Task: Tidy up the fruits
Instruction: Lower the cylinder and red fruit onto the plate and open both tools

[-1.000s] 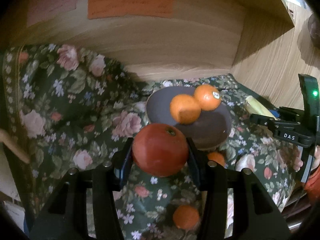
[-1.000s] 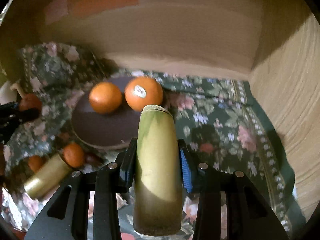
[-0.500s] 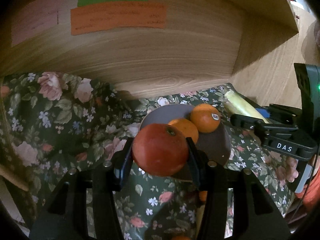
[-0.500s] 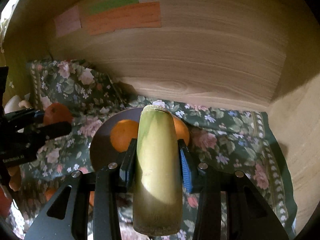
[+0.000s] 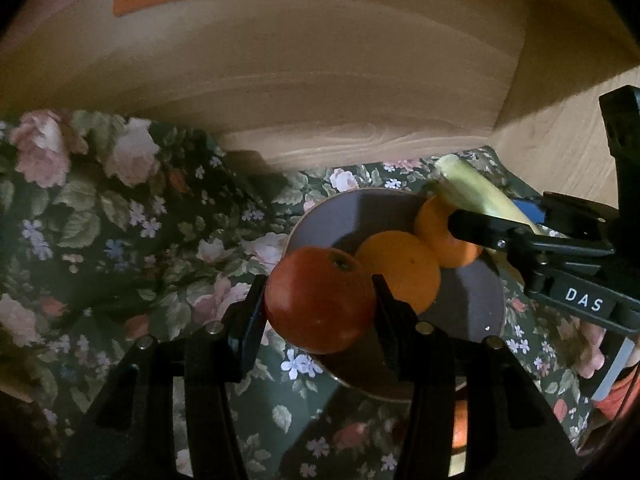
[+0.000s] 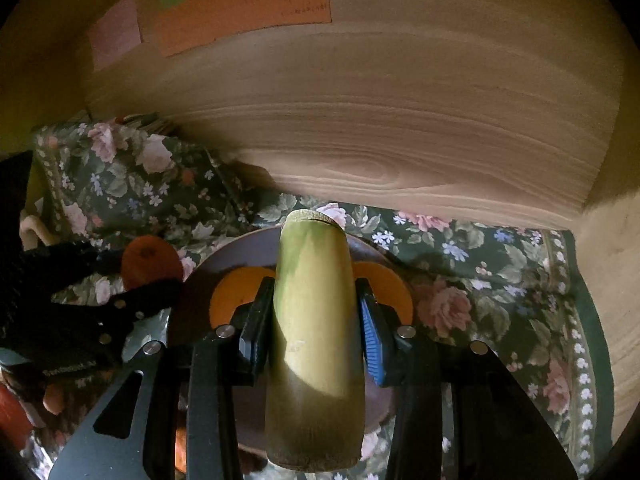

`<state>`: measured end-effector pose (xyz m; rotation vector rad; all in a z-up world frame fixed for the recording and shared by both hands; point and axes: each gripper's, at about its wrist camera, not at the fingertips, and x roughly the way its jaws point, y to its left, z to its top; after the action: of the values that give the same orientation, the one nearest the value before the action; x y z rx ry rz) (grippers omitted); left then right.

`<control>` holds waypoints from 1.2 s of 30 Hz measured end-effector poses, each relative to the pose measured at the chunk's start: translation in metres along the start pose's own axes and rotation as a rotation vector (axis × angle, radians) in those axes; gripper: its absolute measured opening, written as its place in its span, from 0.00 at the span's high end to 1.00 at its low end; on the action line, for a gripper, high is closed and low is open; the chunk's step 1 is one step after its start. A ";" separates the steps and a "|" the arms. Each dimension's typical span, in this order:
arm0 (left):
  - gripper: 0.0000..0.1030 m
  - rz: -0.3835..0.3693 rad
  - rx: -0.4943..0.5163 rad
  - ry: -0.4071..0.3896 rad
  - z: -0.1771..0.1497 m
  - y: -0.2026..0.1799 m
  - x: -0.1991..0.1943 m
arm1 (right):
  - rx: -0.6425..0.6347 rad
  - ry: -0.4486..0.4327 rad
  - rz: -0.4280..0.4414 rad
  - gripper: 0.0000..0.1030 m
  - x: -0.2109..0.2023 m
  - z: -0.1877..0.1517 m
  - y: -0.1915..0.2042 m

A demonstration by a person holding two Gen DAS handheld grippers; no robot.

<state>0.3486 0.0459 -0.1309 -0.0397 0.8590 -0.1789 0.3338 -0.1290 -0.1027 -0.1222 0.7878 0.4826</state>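
Observation:
My left gripper [image 5: 320, 308] is shut on a red-orange round fruit [image 5: 320, 300] and holds it over the near left edge of a dark round plate [image 5: 360, 208]. Two oranges [image 5: 404, 272] lie on the plate. My right gripper [image 6: 314, 320] is shut on a yellow-green banana piece [image 6: 316, 320], held above the same plate [image 6: 244, 248], with the two oranges [image 6: 236, 292] partly hidden behind it. The right gripper also shows at the right of the left wrist view [image 5: 560, 256]. The left gripper with its fruit [image 6: 150, 260] shows at the left of the right wrist view.
A dark floral cloth [image 5: 120, 220] covers the surface. A wooden back wall [image 6: 400, 120] with coloured paper notes [image 6: 248, 12] stands close behind the plate. A wooden side wall [image 6: 616, 280] closes the right. Another small orange fruit [image 5: 460, 420] lies near the plate's front edge.
Both grippers have moved forward and lower toward the plate, each still holding its fruit. The banana piece now hangs over the two oranges.

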 end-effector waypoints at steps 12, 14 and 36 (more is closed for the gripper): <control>0.51 -0.031 -0.007 0.030 0.000 -0.004 0.014 | -0.059 0.013 -0.010 0.65 0.013 0.004 0.013; 0.51 -0.038 -0.019 0.037 -0.001 -0.002 0.015 | -0.058 0.012 -0.006 0.62 0.012 0.003 0.013; 0.41 -0.016 0.018 -0.055 -0.013 -0.019 -0.055 | -0.068 -0.068 -0.055 0.47 -0.048 -0.014 0.025</control>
<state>0.3008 0.0369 -0.0967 -0.0344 0.8019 -0.1998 0.2836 -0.1286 -0.0767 -0.1889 0.6999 0.4594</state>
